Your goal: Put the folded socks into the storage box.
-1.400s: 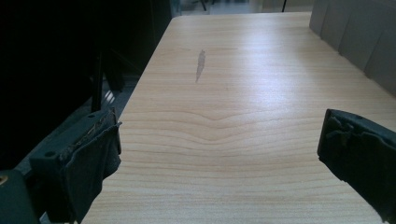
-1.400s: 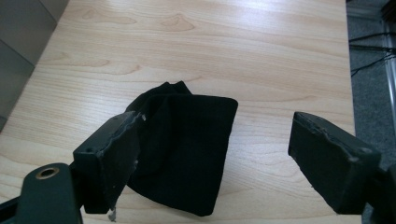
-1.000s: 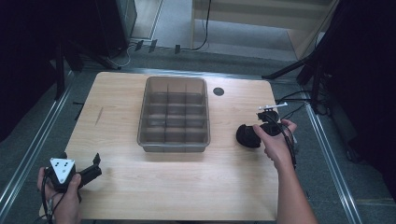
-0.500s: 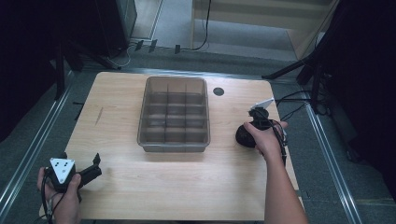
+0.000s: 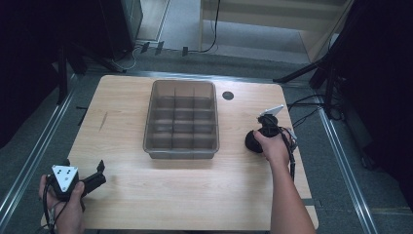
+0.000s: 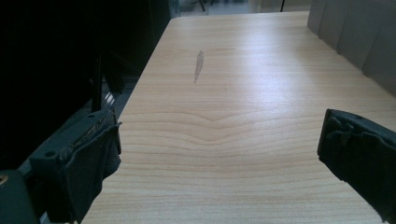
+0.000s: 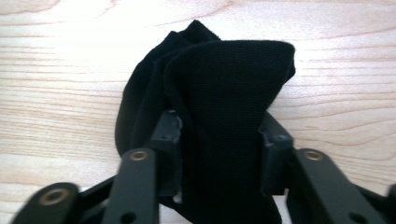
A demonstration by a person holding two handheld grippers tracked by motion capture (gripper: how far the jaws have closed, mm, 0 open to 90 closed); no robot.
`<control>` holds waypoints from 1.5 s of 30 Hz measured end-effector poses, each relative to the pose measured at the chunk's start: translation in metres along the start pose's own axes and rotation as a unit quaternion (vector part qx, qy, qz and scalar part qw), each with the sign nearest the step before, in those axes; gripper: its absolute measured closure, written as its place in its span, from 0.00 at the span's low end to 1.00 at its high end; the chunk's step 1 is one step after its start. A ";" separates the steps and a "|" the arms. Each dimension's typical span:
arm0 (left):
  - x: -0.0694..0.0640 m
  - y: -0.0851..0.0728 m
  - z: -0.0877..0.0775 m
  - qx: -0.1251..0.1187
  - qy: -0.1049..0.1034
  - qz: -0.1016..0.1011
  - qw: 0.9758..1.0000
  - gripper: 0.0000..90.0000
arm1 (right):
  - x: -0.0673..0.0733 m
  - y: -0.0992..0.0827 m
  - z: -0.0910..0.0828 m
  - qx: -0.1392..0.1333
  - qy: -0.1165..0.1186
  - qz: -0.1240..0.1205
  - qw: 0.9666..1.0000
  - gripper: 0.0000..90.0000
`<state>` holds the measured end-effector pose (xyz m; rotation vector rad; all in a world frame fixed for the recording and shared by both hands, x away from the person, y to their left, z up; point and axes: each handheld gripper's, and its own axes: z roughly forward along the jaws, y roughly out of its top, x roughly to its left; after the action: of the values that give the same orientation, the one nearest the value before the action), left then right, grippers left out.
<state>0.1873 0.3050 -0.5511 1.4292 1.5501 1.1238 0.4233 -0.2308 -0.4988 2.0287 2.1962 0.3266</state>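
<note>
Bench (image 5: 146, 195): light wood top, rectangular; a small dark round hole (image 5: 228, 95) near its far edge, right of centre; a short grey streak (image 6: 198, 65) on the left part of the surface.

Organiser tray (image 5: 181, 119): translucent grey plastic, divided into a grid of compartments; stands at the middle of the bench toward the far side; compartments look bare in the high view; its wall shows at the upper right of the left gripper view.

Black cloth (image 7: 224, 93): dark knitted fabric, bunched and folded; lies on the bench right of the tray, apart from it; its lower part is drawn up between the jaws of the right gripper.

Right gripper (image 7: 219, 140): held in the person's right hand (image 5: 272, 146) at the right side of the bench; jaws closed onto the black cloth, one jaw pressed against each side of the fold; grey three-cornered plate on top, tilted; cable trailing along the forearm.

Left gripper (image 6: 219, 154): held in the person's left hand (image 5: 65, 207) at the near left corner of the bench; jaws spread wide apart with only bare wood between them; pointed toward the tray, well apart from it.

Surroundings: grey floor and dark stands beyond the bench; metal rails along both sides.
</note>
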 end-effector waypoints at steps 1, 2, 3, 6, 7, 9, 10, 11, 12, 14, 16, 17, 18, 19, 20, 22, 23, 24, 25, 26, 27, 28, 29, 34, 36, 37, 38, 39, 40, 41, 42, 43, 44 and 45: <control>0.000 0.000 0.000 -0.001 0.001 0.001 1.000 0.00 | 0.000 0.000 0.000 -0.001 0.003 0.000 1.000 0.70; -0.001 0.000 0.000 -0.001 0.001 0.001 1.000 0.00 | 0.002 -0.001 0.000 -0.002 0.001 -0.007 1.000 0.73; -0.001 0.000 0.000 -0.001 0.001 0.001 1.000 0.00 | 0.002 -0.001 0.000 -0.002 0.001 -0.007 1.000 0.73; -0.001 0.000 0.000 -0.002 0.001 0.001 1.000 0.00 | 0.008 -0.001 -0.002 0.002 -0.016 -0.019 1.000 0.76; -0.001 0.000 0.000 -0.002 0.001 0.001 1.000 0.00 | 0.008 -0.001 -0.002 0.002 -0.016 -0.019 1.000 0.76; -0.001 0.000 0.000 -0.001 0.001 0.001 1.000 0.00 | 0.011 0.000 -0.006 0.010 -0.017 -0.022 1.000 0.77; -0.001 0.000 0.000 -0.001 0.001 0.001 1.000 0.00 | 0.011 0.000 -0.006 0.010 -0.017 -0.022 1.000 0.77; -0.001 0.000 0.000 -0.001 0.001 0.001 1.000 0.00 | 0.013 0.001 -0.011 0.006 -0.012 -0.022 1.000 0.77; -0.001 0.000 0.000 -0.001 0.001 0.001 1.000 0.00 | 0.014 0.002 -0.013 0.000 -0.011 -0.023 1.000 0.77; -0.001 0.000 0.000 -0.001 0.002 0.001 1.000 0.00 | 0.017 0.005 -0.021 -0.009 -0.003 -0.018 1.000 0.77; -0.001 0.000 0.000 -0.001 0.002 0.001 1.000 0.00 | 0.018 0.006 -0.025 -0.014 0.001 -0.017 1.000 0.77; -0.001 0.000 0.000 0.001 0.001 0.001 1.000 0.00 | 0.020 0.008 -0.029 -0.017 0.002 -0.014 1.000 0.77; -0.001 0.000 0.000 0.001 0.001 0.001 1.000 0.00 | 0.020 0.009 -0.032 -0.019 0.005 -0.014 1.000 0.77; -0.001 0.000 0.000 0.000 0.001 0.001 1.000 0.00 | 0.022 0.011 -0.037 -0.023 0.008 -0.015 1.000 0.77; -0.001 0.000 0.000 0.001 0.001 0.002 1.000 0.00 | 0.023 0.012 -0.041 -0.024 0.010 -0.015 1.000 0.77; -0.001 0.000 0.000 0.001 0.002 0.003 1.000 0.00 | 0.026 0.015 -0.048 -0.029 0.014 -0.011 0.999 0.77; -0.001 0.000 0.000 0.001 0.002 0.004 1.000 0.00 | 0.028 0.016 -0.054 -0.034 0.021 -0.006 0.999 0.77; -0.001 0.000 0.000 0.001 0.002 0.004 1.000 0.00 | 0.028 0.016 -0.054 -0.034 0.021 -0.006 0.999 0.77; -0.001 0.000 0.000 0.001 0.002 0.005 1.000 0.00 | 0.029 0.017 -0.056 -0.034 0.021 -0.005 0.999 0.77; -0.001 0.000 0.000 0.002 0.002 0.005 1.000 0.00 | 0.030 0.018 -0.059 -0.036 0.023 -0.005 0.999 0.77; -0.001 0.000 0.000 0.003 0.001 0.004 1.000 0.00 | 0.032 0.019 -0.062 -0.037 0.026 -0.004 0.999 0.77; -0.001 0.000 -0.001 0.003 0.001 0.005 1.000 0.00 | 0.033 0.019 -0.063 -0.039 0.028 -0.006 0.999 0.77; -0.001 0.000 -0.001 0.003 0.002 0.005 1.000 0.00 | 0.036 0.021 -0.069 -0.042 0.036 -0.003 0.998 0.77; -0.001 0.000 -0.001 0.002 0.003 0.004 1.000 0.00 | 0.045 0.025 -0.081 -0.047 0.048 -0.005 0.998 0.77; -0.001 0.000 0.000 -0.003 0.003 0.000 1.000 0.00 | 0.047 0.026 -0.084 -0.048 0.050 -0.007 0.998 0.77; -0.001 0.000 0.000 -0.003 0.003 -0.002 1.000 0.00 | 0.050 0.026 -0.086 -0.049 0.052 -0.009 0.997 0.77; -0.001 0.000 0.000 -0.003 0.003 -0.003 1.000 0.00 | 0.055 0.027 -0.089 -0.050 0.054 -0.012 0.997 0.77; -0.001 0.000 0.000 -0.003 0.003 -0.003 1.000 0.00 | 0.058 0.028 -0.091 -0.051 0.055 -0.015 0.997 0.77; -0.001 0.000 0.000 -0.004 0.003 -0.003 1.000 0.00 | 0.058 0.028 -0.091 -0.051 0.055 -0.015 0.997 0.77; -0.001 0.000 0.000 -0.004 0.003 -0.002 1.000 0.00 | 0.064 0.030 -0.094 -0.054 0.058 -0.018 0.997 0.77; -0.001 0.000 0.000 -0.004 0.003 -0.002 1.000 0.00 | 0.067 0.030 -0.096 -0.055 0.060 -0.019 0.996 0.77; -0.001 0.000 0.000 -0.003 0.003 -0.002 1.000 0.00 | 0.067 0.030 -0.096 -0.055 0.060 -0.019 0.996 0.77; -0.001 0.000 0.000 -0.003 0.002 -0.003 1.000 0.00 | 0.069 0.031 -0.098 -0.057 0.062 -0.021 0.996 0.77; -0.001 0.000 0.000 -0.003 0.002 -0.003 1.000 0.00 | 0.072 0.032 -0.099 -0.058 0.064 -0.021 0.996 0.77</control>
<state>0.1870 0.3042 -0.5511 1.4174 1.5515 1.1280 0.4242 -0.1631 -0.3911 1.9472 2.2319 0.5801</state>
